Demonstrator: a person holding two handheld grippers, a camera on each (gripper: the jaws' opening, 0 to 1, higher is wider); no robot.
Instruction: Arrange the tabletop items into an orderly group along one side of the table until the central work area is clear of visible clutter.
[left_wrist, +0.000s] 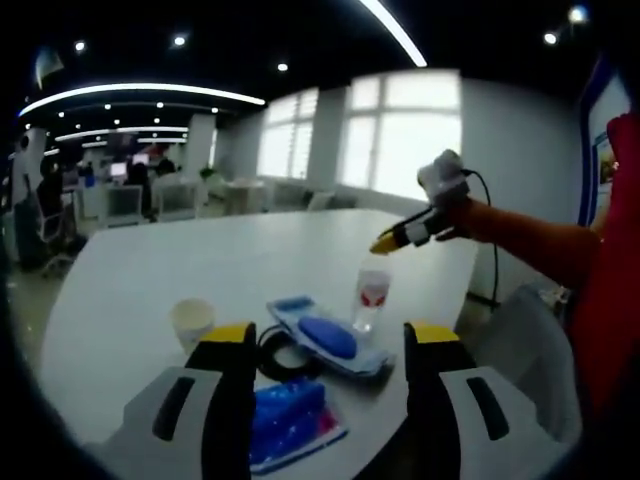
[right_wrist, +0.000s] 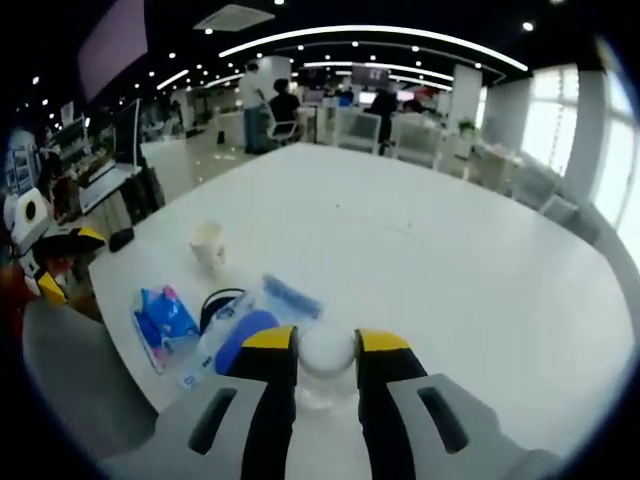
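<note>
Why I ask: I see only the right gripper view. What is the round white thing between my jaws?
Observer: The cap of a clear bottle with a red label, standing upright.
Operator: Am I gripping it?
Observer: The right gripper is at the bottle's top; contact is hard to tell.
Operator: And the left gripper?
Observer: The left gripper is open, jaws wide apart, pointing at a blue packet.
</note>
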